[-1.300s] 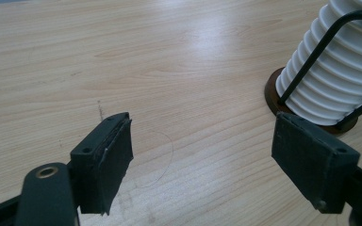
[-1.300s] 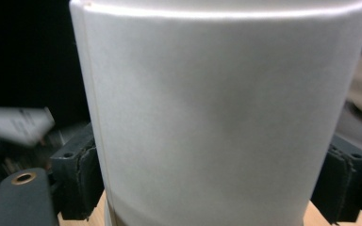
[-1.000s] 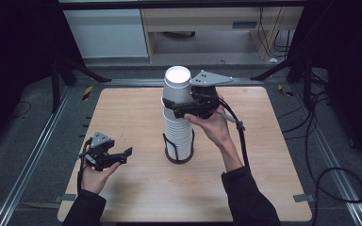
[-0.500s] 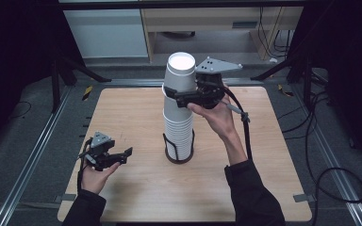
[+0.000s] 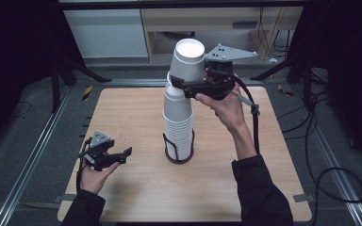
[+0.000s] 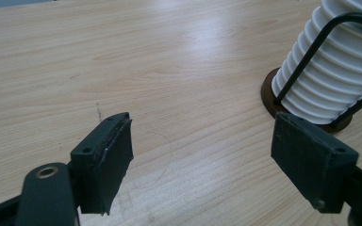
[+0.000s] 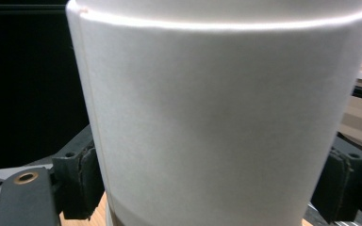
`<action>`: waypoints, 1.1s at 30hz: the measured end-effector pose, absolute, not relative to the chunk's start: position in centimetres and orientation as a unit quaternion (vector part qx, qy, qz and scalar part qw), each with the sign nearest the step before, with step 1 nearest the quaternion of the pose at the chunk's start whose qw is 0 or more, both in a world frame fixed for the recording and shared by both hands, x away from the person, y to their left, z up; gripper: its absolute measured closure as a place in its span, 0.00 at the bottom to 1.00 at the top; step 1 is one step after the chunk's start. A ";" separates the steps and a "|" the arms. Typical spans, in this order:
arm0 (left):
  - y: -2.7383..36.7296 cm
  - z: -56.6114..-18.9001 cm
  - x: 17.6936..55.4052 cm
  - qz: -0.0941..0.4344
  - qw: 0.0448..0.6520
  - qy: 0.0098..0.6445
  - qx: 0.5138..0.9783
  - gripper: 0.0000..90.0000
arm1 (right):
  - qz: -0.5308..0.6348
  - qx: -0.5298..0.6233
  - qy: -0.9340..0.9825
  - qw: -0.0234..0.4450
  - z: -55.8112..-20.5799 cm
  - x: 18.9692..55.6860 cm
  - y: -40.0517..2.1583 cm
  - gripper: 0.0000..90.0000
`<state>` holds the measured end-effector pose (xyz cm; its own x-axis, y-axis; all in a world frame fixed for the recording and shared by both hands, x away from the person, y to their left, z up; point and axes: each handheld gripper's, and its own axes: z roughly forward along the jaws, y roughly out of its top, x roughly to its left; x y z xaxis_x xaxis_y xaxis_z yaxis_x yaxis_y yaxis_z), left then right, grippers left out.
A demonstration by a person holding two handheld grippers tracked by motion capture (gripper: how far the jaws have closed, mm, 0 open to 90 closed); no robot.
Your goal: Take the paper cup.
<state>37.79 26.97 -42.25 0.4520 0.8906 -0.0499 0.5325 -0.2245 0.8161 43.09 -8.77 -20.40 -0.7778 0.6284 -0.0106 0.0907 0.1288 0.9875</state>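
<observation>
Right gripper [image 5: 188, 87] is clamped on the top cup [image 5: 187, 59], tilted above the upright stack of cups [image 5: 178, 127] in its wire holder [image 5: 179, 153] at mid-table [image 5: 122, 113]. Freeing it calls for a pull up along the stack's axis. Left gripper [image 5: 122, 154], jaws apart and empty, rests well to the stack's left. Whether the cup's base has cleared the stack is hidden.

Lab-type recording bay: pale wooden tabletop [image 5: 122, 117] mounted between grey metal floor rails [image 5: 33, 160], black tripod legs [image 5: 70, 70] at the sides, loose black cables [image 5: 325, 155] across grey carpet, dark surroundings.
</observation>
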 end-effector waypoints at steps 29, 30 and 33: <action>26.1 -42.2 37.7 0.213 0.394 0.456 0.769 0.25 | 0.528 0.281 0.764 0.242 -25.8 39.9 -19.4 0.16; 26.1 -42.2 37.7 0.214 0.394 0.455 0.770 0.25 | 0.524 0.280 0.767 0.242 -26.1 39.9 -19.6 0.16; 25.8 -42.2 37.7 0.211 0.391 0.449 0.775 0.25 | 0.521 0.278 0.771 0.238 -26.8 39.8 -19.9 0.16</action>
<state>37.69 25.81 -42.16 0.5069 0.8617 -0.0232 0.5312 -0.2911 0.7956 39.77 -19.92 -26.77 -0.7323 0.6765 -0.0778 0.1811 0.3036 0.9354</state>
